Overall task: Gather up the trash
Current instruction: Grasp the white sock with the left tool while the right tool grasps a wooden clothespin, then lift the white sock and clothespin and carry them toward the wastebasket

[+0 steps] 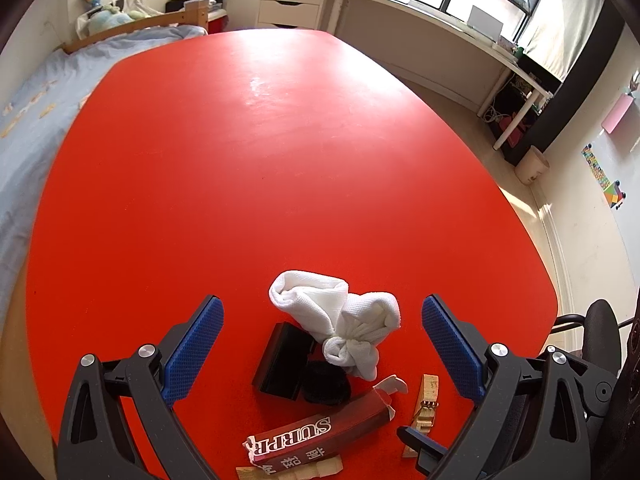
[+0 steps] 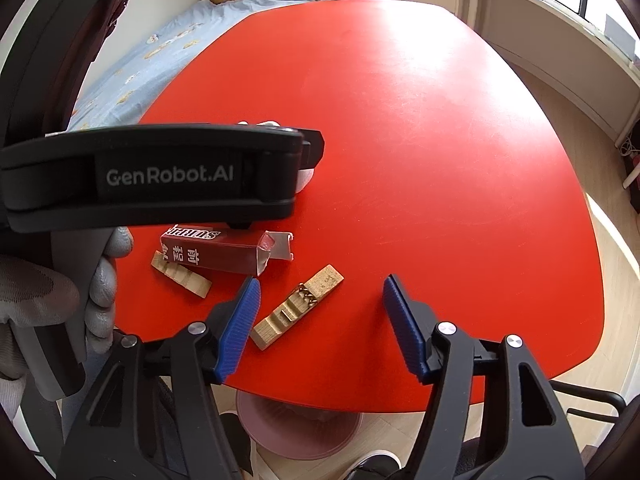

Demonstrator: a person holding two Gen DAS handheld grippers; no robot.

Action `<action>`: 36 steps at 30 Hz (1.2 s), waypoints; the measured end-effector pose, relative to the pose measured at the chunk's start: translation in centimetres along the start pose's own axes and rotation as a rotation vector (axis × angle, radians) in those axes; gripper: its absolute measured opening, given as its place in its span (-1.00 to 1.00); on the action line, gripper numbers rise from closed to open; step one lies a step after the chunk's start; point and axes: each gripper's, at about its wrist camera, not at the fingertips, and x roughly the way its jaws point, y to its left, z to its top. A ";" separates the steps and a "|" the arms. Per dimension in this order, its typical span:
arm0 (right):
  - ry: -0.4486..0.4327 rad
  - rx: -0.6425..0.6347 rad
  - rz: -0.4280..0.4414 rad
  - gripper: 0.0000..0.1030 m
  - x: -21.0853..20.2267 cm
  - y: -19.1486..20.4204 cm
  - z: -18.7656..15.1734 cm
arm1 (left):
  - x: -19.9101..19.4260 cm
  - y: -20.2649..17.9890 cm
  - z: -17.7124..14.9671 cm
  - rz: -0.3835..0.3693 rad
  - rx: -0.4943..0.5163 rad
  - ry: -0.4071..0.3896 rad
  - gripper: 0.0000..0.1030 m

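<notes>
On the red table (image 1: pixel 280 160), my left gripper (image 1: pixel 322 336) hangs open over a crumpled white cloth (image 1: pixel 336 320), a black box (image 1: pixel 284 360) and a dark round lump (image 1: pixel 326 384). Nearer lie an opened red carton (image 1: pixel 320 436) and a wooden clothespin half (image 1: pixel 426 404). In the right wrist view, my right gripper (image 2: pixel 320 308) straddles that clothespin half (image 2: pixel 298 308) with its metal spring. The left pad is close to the lower end and the right pad is well clear, so nothing is clamped. A second wooden half (image 2: pixel 182 278) lies beside the red carton (image 2: pixel 224 254).
A pink bin (image 2: pixel 296 428) stands on the floor under the table's near edge. A gloved hand (image 2: pixel 40 300) holds the black housing (image 2: pixel 160 176) at left. A bed (image 1: pixel 36 120) borders the table's left; an office chair (image 1: pixel 600 328) is at right.
</notes>
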 end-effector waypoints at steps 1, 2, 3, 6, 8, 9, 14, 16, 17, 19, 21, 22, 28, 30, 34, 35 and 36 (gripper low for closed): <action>0.000 -0.003 -0.005 0.10 0.0 -0.1 0.0 | 0.0 0.0 0.0 0.003 0.003 -0.001 0.84; 0.001 -0.007 -0.008 0.03 -0.1 -0.2 0.0 | 0.1 0.1 -0.1 0.005 0.007 -0.002 0.84; 0.001 -0.011 -0.013 -0.05 -0.1 -0.3 0.0 | 0.1 0.0 -0.1 0.007 0.010 -0.002 0.83; 0.003 -0.022 -0.015 -0.20 -0.3 -0.5 0.3 | 0.3 0.0 0.0 0.016 0.018 0.010 0.54; 0.004 -0.034 -0.026 -0.30 -0.4 -0.4 0.3 | 0.5 0.1 -0.1 0.019 0.022 0.017 0.40; 0.006 -0.041 -0.032 -0.35 -0.3 -0.2 0.5 | 0.6 0.2 -0.1 0.016 0.021 0.020 0.35; 0.010 -0.036 -0.023 -0.61 -0.4 -1.2 0.8 | 0.7 0.0 0.2 0.011 0.024 0.028 -0.03; 0.011 -0.039 -0.016 -0.64 -0.5 -1.5 0.9 | 0.6 0.0 0.3 0.009 0.025 0.026 -0.12; 0.010 -0.043 -0.018 -0.66 -0.5 -1.6 0.8 | 0.6 -0.1 0.4 0.010 0.027 0.025 -0.16; 0.010 -0.045 -0.015 -0.72 -0.7 -1.6 0.6 | 0.5 -0.1 0.5 0.008 0.024 0.021 -0.22; 0.010 -0.046 -0.012 -0.74 -0.8 -1.8 0.5 | 0.4 -0.1 0.6 0.007 0.022 0.015 -0.27; 0.009 -0.047 -0.012 -0.74 -0.8 -1.8 0.5 | 0.3 -0.1 0.6 0.006 0.020 0.012 -0.29; 0.004 -0.050 -0.007 -0.75 -0.6 -1.8 0.9 | -0.5 0.3 0.4 0.004 0.004 -0.012 -0.30; 0.000 -0.053 -0.004 -0.75 -1.0 -1.8 0.6 | -1.0 0.3 0.5 0.004 0.003 -0.023 -0.30; -0.012 -0.057 -0.001 -0.75 -1.6 -1.8 0.4 | -1.8 0.2 0.9 0.004 0.004 -0.044 -0.31; -0.015 -0.057 0.000 -0.75 -1.8 -1.8 0.4 | -2.1 0.2 0.9 0.003 0.004 -0.049 -0.31; -0.018 -0.059 0.001 -0.75 -2.1 -1.9 0.3 | -2.3 0.2 1.0 0.004 0.004 -0.054 -0.31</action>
